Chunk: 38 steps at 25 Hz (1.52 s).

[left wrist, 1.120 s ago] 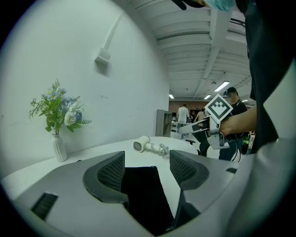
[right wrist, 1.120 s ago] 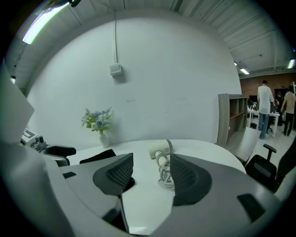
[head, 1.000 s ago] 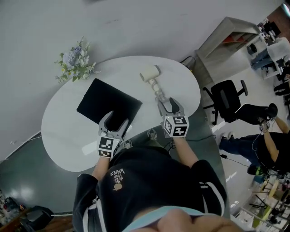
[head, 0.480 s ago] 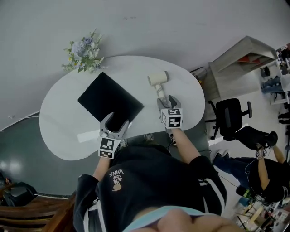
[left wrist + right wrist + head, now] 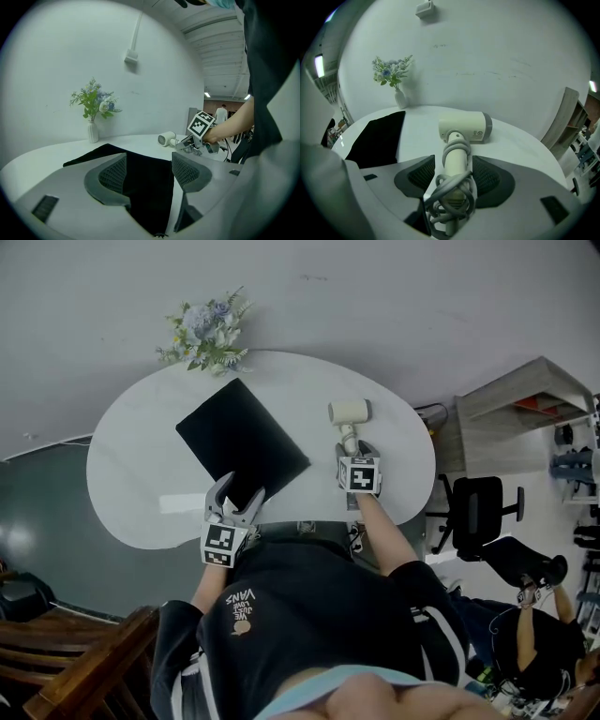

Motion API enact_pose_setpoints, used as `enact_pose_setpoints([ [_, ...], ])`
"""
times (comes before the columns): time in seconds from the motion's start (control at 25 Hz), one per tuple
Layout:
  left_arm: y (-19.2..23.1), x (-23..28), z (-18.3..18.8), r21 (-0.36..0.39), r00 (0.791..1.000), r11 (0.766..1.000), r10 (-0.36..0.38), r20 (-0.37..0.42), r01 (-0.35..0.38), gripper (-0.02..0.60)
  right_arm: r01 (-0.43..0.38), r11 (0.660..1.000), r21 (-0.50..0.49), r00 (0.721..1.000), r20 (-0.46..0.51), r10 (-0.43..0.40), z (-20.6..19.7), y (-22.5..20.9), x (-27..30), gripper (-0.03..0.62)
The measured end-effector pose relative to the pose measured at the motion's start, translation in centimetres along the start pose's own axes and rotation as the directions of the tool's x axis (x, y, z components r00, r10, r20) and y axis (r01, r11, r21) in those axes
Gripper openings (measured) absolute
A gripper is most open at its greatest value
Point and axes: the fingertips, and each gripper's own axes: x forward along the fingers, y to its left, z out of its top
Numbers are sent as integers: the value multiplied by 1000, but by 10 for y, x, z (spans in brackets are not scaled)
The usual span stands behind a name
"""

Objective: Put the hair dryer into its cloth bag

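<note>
Though hidden overhead, right gripper jaws flank hair dryer handle.

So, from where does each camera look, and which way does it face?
Head view: on the person's head, facing steeply down at the white table, cloth bag and hair dryer; shows torso, forearms, left gripper, right gripper.
Left gripper view: on the left gripper, facing across the cloth bag, between its open jaws, toward the flower vase; shows the person's right hand.
Right gripper view: on the right gripper, facing the hair dryer, whose handle lies between its jaws; no body part clear.
Both gripper views share the flower vase and cloth bag.
</note>
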Motion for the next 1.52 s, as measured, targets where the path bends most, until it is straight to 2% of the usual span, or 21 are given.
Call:
enact_pose_setpoints([
  [0.16, -2, -1, -6, -11, 1000, 1000, 14, -11, -14, 302, -18, 1000, -20, 998, -58, 17, -9, 1, 12, 226],
  [0.4, -5, -2, -18, -13, 999, 1000, 15, -39, -15, 302, -31, 999, -34, 996, -86, 28, -11, 0, 15, 225],
  [0.64, -12, -3, -34, 28, 996, 999, -15, -92, 18, 302, -33, 999, -9, 996, -87, 32, -11, -1, 14, 225],
  [0.8, -20, 0, -49, 86, 988, 994, -54, -147, 68, 302, -39, 999, 11, 997, -67, 39, -13, 0, 9, 224],
  [0.92, -29, 4, -62, 151, 976, 981, -89, -200, 121, 302, -44, 999, 23, 997, -61, 46, -14, 1, 2, 224],
  [1.08, -38, 12, -77, 235, 954, 952, -129, -270, 195, 302, -57, 997, 45, 997, -53, 60, -17, 5, -7, 224],
  [1.4, -44, 26, -109, 312, 900, 905, -146, -410, 289, 298, -96, 987, 130, 994, -37, 102, -29, 12, -30, 224],
  [1.44, -44, 27, -111, 317, 894, 900, -148, -423, 299, 283, -100, 985, 142, 994, -35, 105, -31, 13, -34, 224],
  [1.52, -44, 29, -115, 329, 883, 890, -151, -444, 317, 212, -109, 980, 167, 993, -32, 116, -37, 14, -39, 224],
])
